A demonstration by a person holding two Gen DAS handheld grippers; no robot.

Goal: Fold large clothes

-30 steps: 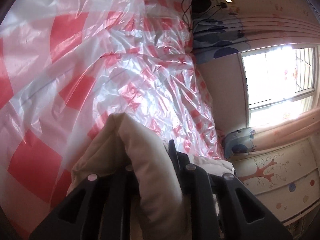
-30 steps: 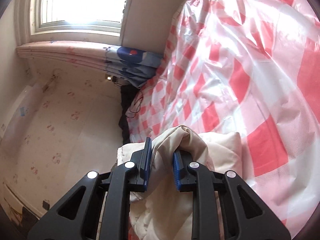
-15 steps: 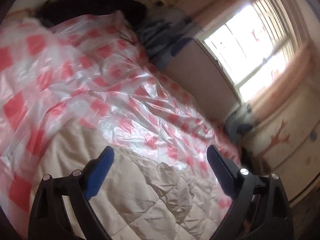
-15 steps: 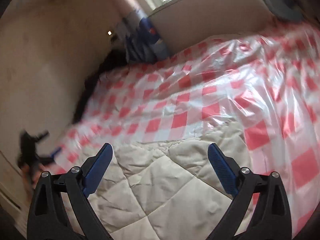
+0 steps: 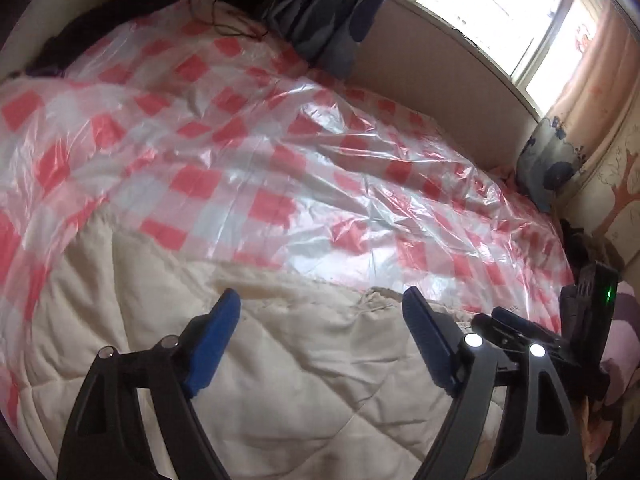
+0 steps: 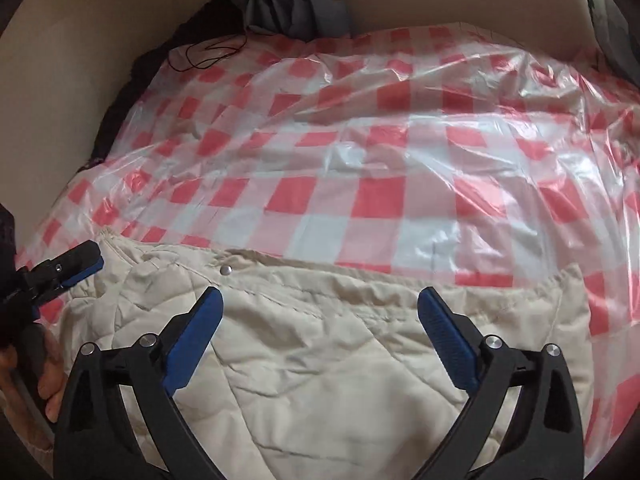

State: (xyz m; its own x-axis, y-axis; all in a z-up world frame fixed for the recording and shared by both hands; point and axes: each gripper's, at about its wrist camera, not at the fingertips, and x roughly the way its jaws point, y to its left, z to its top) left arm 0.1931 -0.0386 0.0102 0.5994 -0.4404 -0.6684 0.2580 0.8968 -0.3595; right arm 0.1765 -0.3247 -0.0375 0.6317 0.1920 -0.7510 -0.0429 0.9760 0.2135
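You've just let go: your left gripper [image 5: 320, 308] and right gripper [image 6: 320, 308] have sprung wide, nothing between them, and the cream quilted padded jacket [image 6: 340, 360] lies doubled on the red-checked plastic-covered bed [image 6: 380, 200], fold landed

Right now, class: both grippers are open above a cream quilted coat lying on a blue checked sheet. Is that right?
Not quite: the sheet is red checked, as the right wrist view shows. Both grippers, left and right, are open above the coat.
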